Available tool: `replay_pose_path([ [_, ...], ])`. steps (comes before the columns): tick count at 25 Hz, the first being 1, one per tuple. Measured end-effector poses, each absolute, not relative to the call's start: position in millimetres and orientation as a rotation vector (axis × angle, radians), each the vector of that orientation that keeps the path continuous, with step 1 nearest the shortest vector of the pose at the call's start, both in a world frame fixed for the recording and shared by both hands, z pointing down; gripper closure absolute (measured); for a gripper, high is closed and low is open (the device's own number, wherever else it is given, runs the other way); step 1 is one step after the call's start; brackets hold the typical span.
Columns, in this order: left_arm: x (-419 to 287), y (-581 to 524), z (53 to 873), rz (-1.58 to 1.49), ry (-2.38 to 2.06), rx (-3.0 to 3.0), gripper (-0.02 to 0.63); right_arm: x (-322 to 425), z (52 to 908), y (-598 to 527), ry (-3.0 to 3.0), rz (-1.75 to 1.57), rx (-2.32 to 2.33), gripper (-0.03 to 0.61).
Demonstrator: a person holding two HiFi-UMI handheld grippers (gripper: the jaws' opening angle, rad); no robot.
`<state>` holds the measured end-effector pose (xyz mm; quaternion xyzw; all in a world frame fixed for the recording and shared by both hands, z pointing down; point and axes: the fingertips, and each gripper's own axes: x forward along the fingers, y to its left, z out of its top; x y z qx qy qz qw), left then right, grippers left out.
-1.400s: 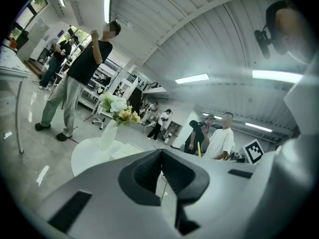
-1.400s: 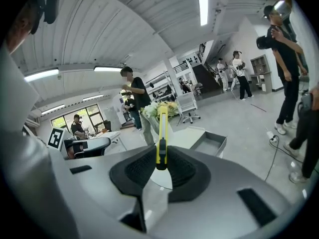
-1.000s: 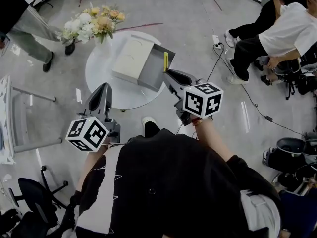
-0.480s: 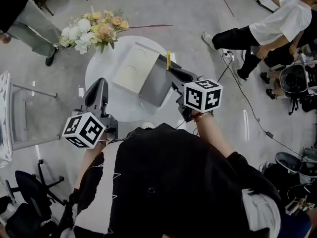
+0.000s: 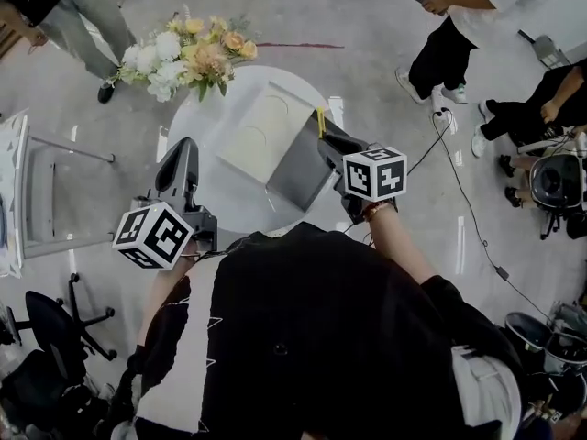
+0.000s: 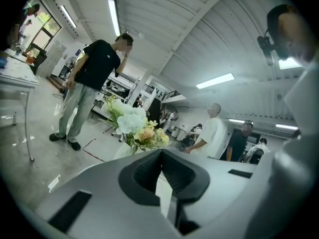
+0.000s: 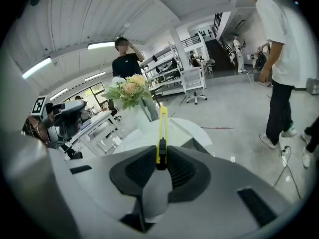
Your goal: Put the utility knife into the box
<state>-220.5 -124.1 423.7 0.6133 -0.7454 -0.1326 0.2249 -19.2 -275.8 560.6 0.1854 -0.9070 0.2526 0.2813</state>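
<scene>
Utility knife [image 7: 162,128] stood clamped upright in right gripper [image 5: 323,136], box [image 5: 295,168] just below its jaws. Left gripper [image 6: 162,178] was closed, empty. Risk: the narrow pinch could let the knife pivot and catch the box wall.

**Open lab / workshop hall**

I read this as a big shared lab hall, not a home. Curved ribbed ceiling [image 6: 164,34] with long strip lights [image 6: 113,16] over a glossy grey floor [image 5: 367,26]. Racks of shelves [image 7: 167,76] fill the back. Rolling office chairs [image 5: 50,328] sit around, and a cable [image 5: 502,271] trails loose across the floor. Several people [image 6: 92,83] stand about. The only soft touch is a round white surface [image 5: 197,126] with a flower bouquet [image 5: 188,58] on it.
</scene>
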Motion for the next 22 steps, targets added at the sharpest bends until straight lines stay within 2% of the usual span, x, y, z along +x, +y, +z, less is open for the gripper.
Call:
replay_pose_path([
  [22,-265.5,-86.3,434.4,-0.405,-2.174,1.494,0.601,-12.0,662.8,-263.9,-2.123,0.543,0.341,0.508],
])
